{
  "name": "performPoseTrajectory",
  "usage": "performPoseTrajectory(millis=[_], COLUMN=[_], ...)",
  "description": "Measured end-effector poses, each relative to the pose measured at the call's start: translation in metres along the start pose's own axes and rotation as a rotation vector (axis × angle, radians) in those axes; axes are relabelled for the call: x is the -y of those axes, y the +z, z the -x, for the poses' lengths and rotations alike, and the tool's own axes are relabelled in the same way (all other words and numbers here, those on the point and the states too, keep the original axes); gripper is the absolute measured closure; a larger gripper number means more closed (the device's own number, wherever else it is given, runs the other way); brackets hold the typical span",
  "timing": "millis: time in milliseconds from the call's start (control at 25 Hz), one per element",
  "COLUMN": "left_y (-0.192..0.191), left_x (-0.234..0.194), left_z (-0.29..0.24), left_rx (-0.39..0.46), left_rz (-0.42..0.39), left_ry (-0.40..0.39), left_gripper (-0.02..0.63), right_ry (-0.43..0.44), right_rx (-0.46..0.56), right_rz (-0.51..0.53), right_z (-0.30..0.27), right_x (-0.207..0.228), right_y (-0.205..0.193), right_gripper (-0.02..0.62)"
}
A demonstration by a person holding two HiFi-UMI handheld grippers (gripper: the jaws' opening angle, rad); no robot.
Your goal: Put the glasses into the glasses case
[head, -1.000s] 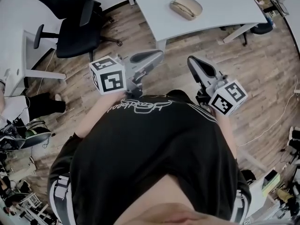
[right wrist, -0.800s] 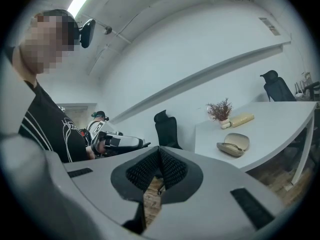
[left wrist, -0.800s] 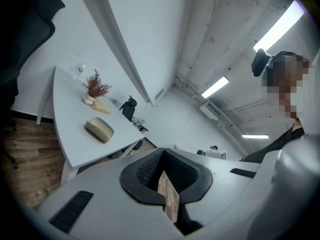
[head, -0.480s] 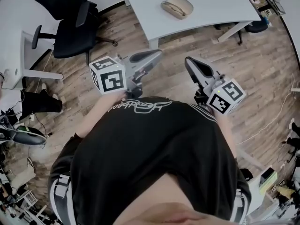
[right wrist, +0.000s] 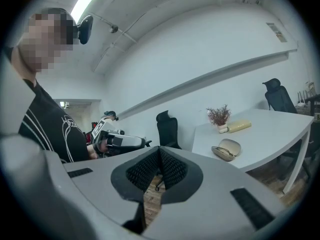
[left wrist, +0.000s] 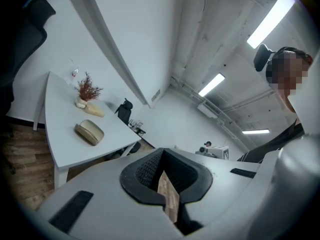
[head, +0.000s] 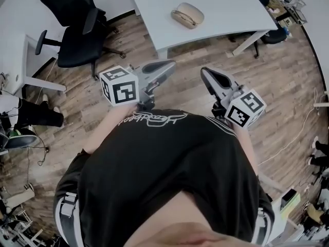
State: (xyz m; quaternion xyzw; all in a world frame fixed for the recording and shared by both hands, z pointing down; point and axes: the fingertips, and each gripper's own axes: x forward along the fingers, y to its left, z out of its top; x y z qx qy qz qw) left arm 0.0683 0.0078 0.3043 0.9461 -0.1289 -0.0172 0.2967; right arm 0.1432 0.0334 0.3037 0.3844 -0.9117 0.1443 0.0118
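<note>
A beige clamshell glasses case (head: pixel 187 15) lies on the white table (head: pixel 231 9), well ahead of both grippers. It also shows in the left gripper view (left wrist: pixel 89 132) and the right gripper view (right wrist: pixel 226 149), where it looks slightly ajar; I cannot tell what is inside it. No loose glasses are in view. My left gripper (head: pixel 171 64) and right gripper (head: pixel 204 73) are held in front of the person's chest above the wooden floor. Both are shut with nothing between their jaws, as seen on the left gripper (left wrist: pixel 162 170) and the right gripper (right wrist: pixel 159 155).
A black office chair (head: pixel 77 32) stands left of the table. A small vase with dried twigs (right wrist: pixel 218 117) and a yellowish box (right wrist: pixel 239 126) sit at the table's far end. Another white desk (head: pixel 20 60) is at the left. Cables and clutter line the room's edges.
The table and case have slid down and to the left in the head view, so they are nearer. Both grippers stay shut in the same pose before the chest.
</note>
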Motion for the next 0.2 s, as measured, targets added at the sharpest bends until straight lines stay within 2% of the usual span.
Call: performPoseTrajectory(millis=[200], left_y=[-0.0027], left_x=[0.0086], left_z=[0.0034], left_rx=[0.003], left_rz=[0.003], left_ry=[0.002], left_gripper=[0.598], right_ry=[0.017], right_rx=[-0.008], right_rz=[0.018], right_z=[0.0041], right_x=[-0.0077], right_y=[0.0040], right_gripper=[0.584])
